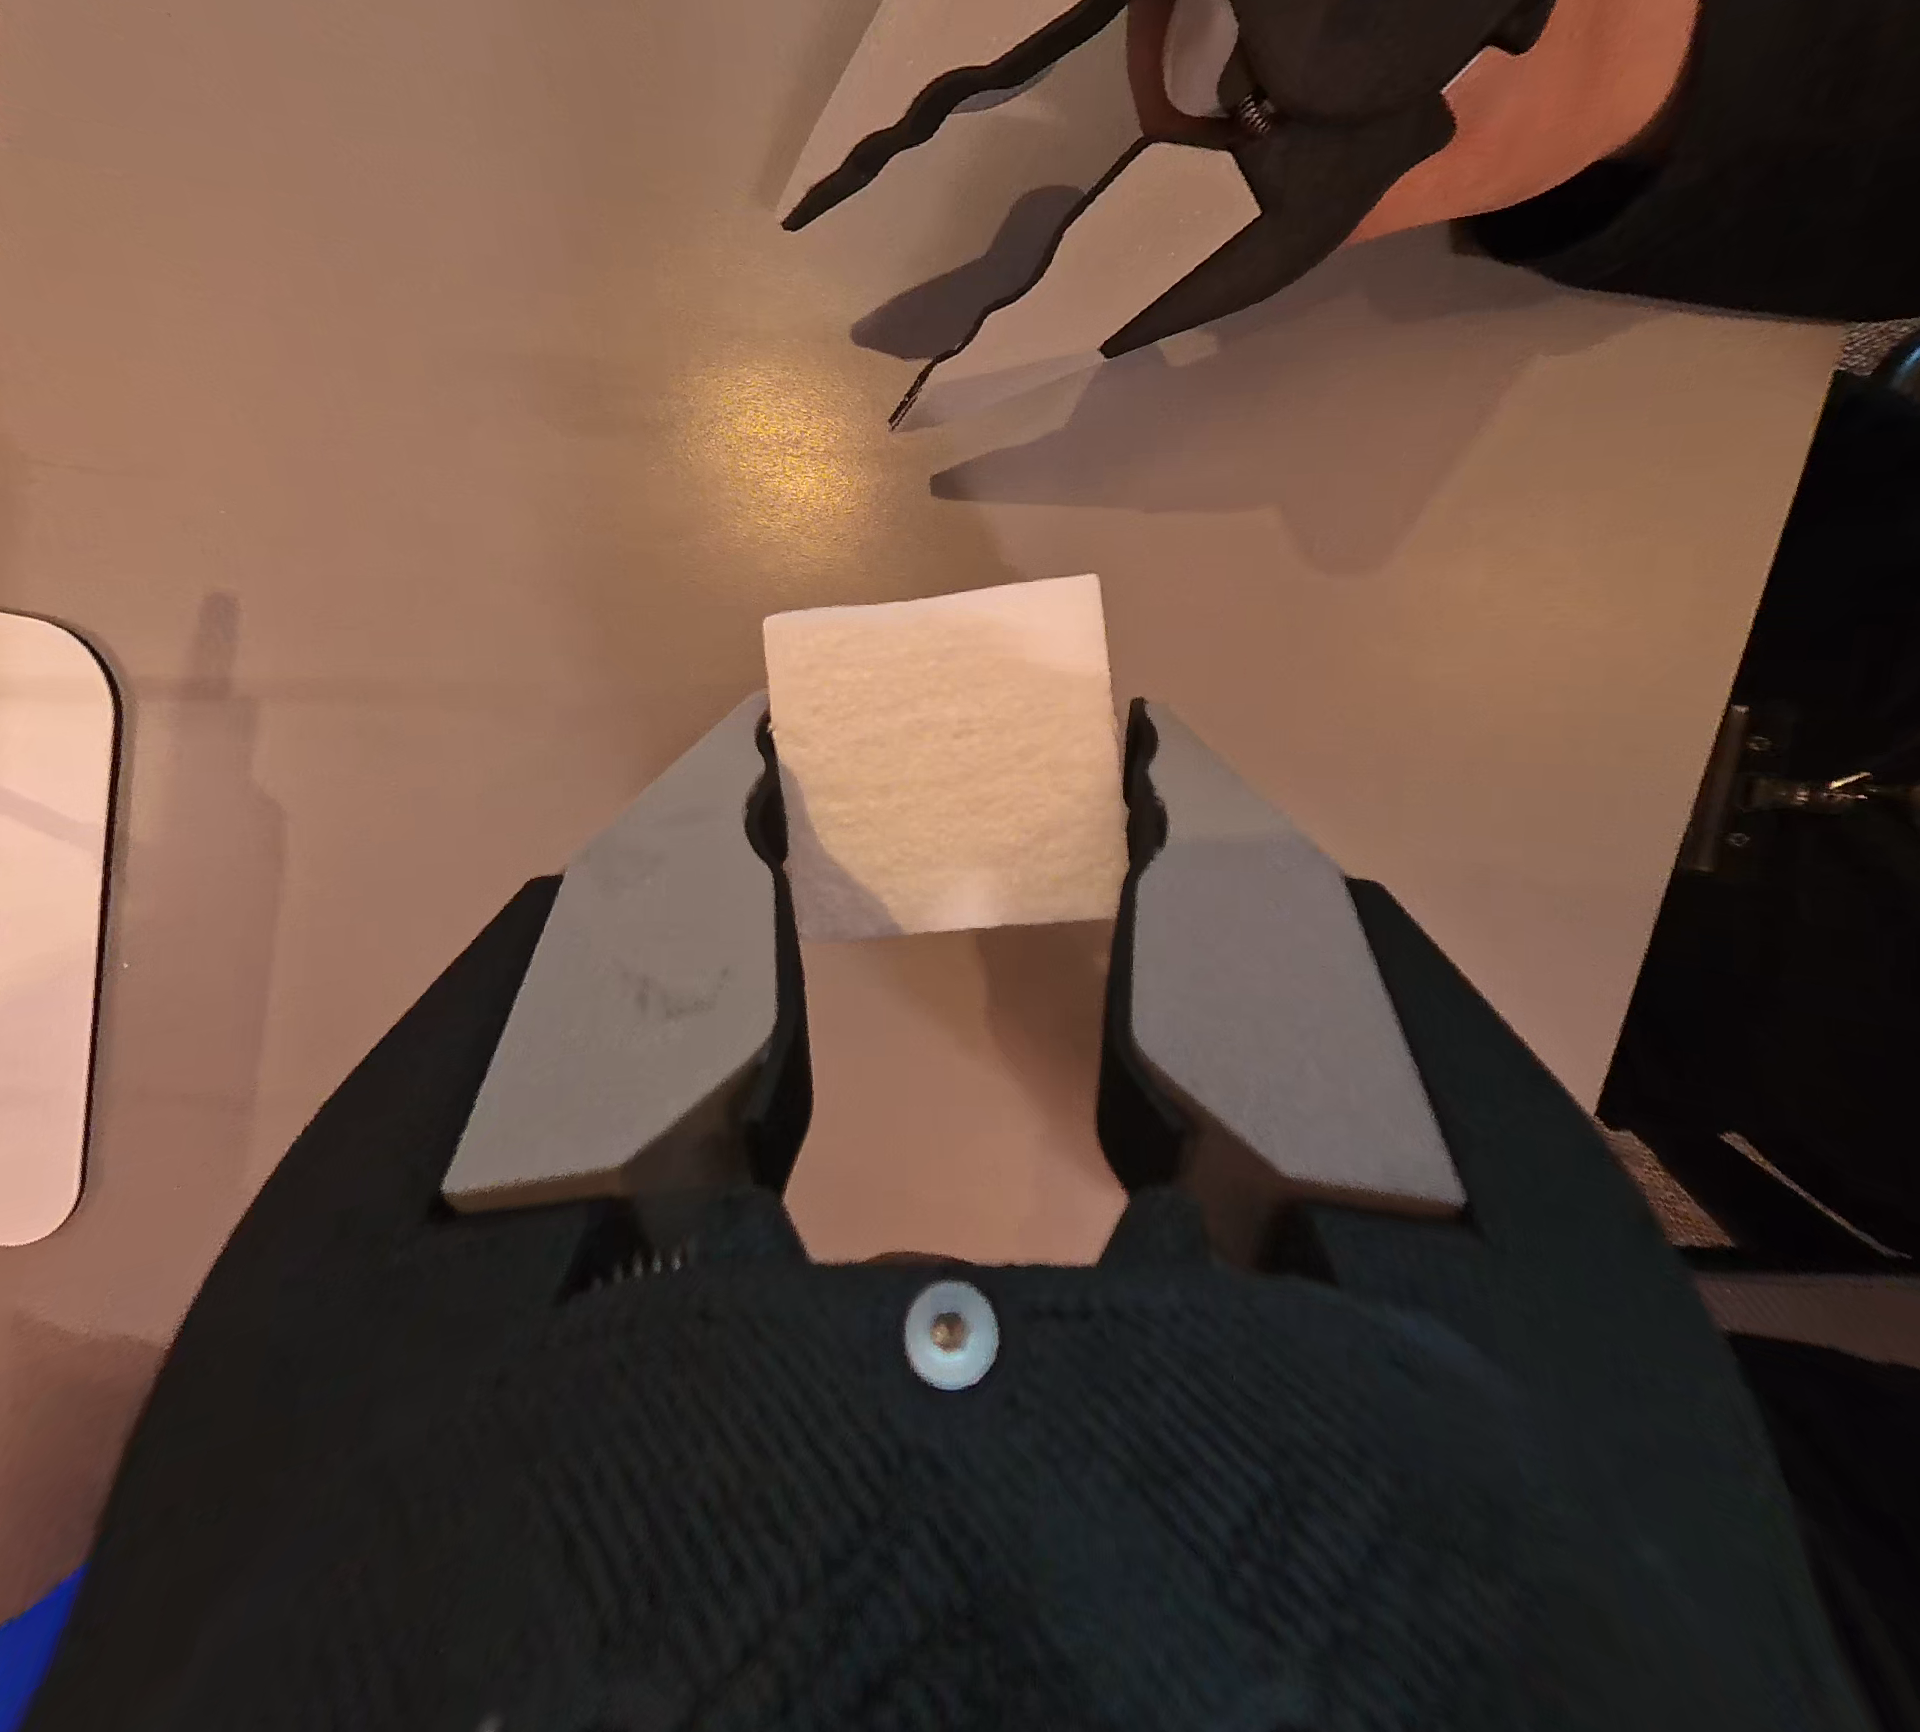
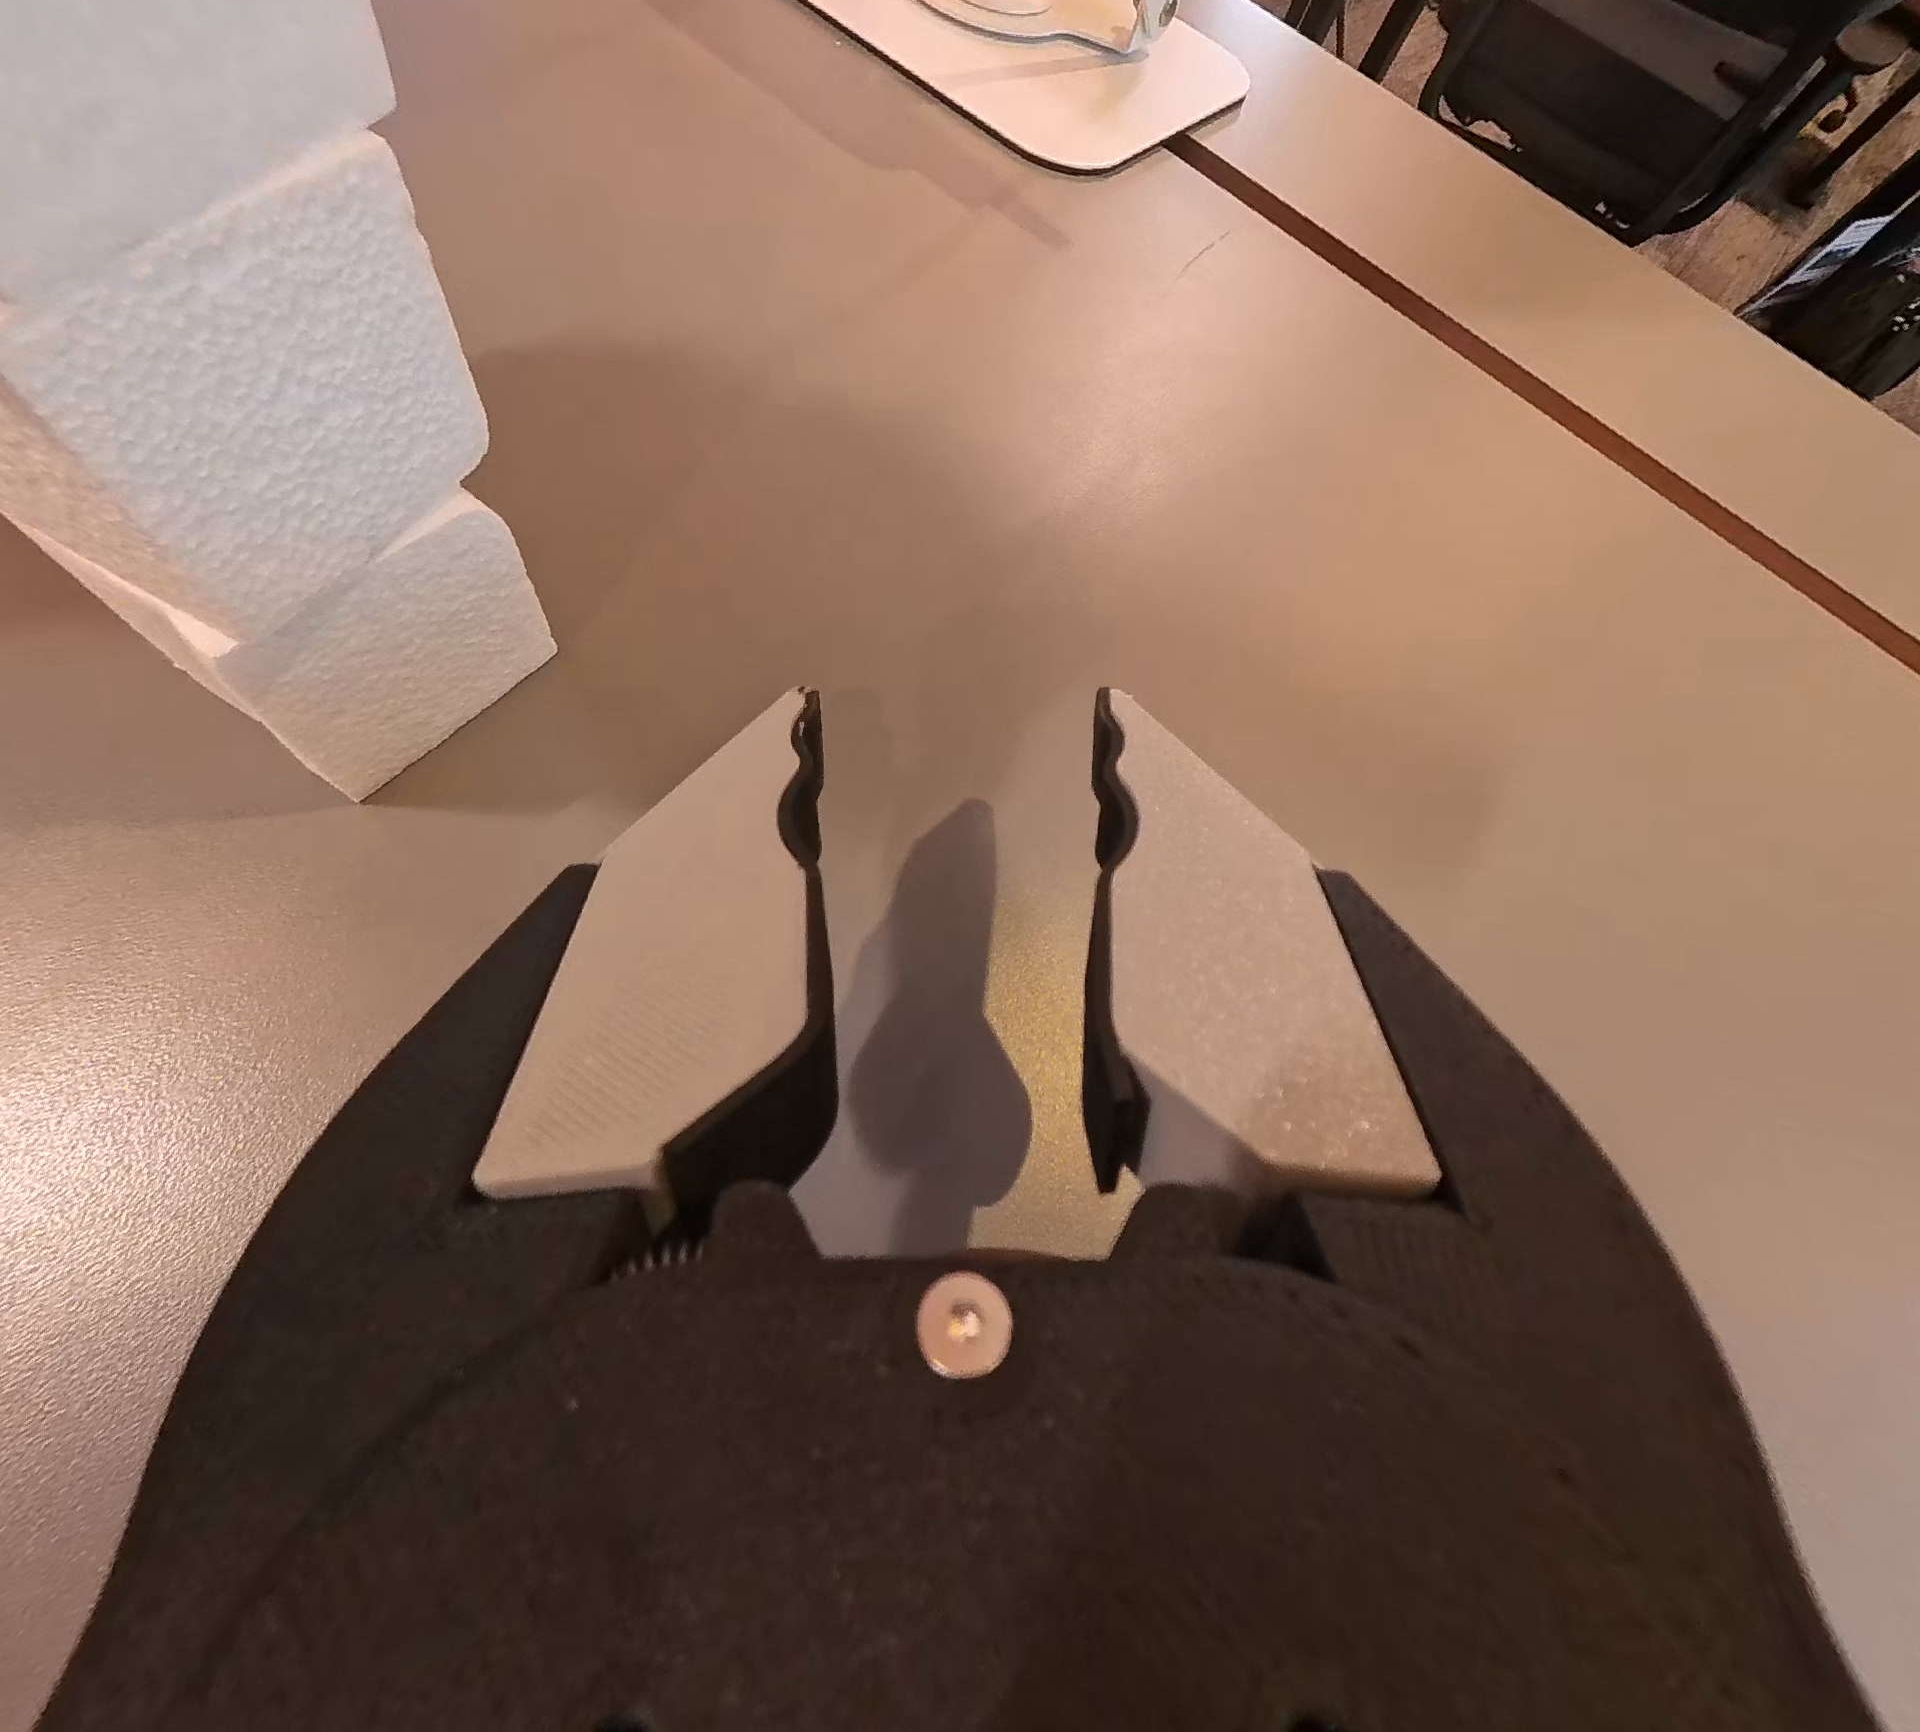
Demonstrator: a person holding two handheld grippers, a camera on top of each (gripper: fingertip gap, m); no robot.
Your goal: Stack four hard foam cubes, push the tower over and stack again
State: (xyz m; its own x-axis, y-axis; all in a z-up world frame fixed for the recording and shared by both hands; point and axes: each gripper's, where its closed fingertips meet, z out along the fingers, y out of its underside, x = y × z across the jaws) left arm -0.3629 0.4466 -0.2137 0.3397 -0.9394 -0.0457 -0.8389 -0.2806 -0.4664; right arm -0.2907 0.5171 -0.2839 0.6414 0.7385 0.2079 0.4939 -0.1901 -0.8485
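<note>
Foam cube (image 1: 951, 763), white, finely pebbled and square-faced, clamped between the wavy black inner edges of the left gripper (image 1: 948, 747), its jaws shut on two opposite sides, grey flat plates flanking. Beneath the cube, a smooth matte beige surface (image 1: 416, 332) with a warm glint of light just beyond. Farther beyond the cube and to the right, the right gripper (image 1: 997, 290), black and pointed, jaws spread apart with nothing between, carried by a hand (image 1: 1538, 124) in a dark sleeve. Left of the cube, the rounded corner of a flat white base plate (image 1: 52, 924). In the right wrist view, right gripper (image 2: 956, 726) with jaws apart over bare surface (image 2: 1143, 435); to its left, a stack of foam cubes (image 2: 260, 435), coarse-beaded, edges offset like steps, bottom one resting on the surface. Past them, the white base plate (image 2: 1091, 93) with a round disc and slim white arm.
</note>
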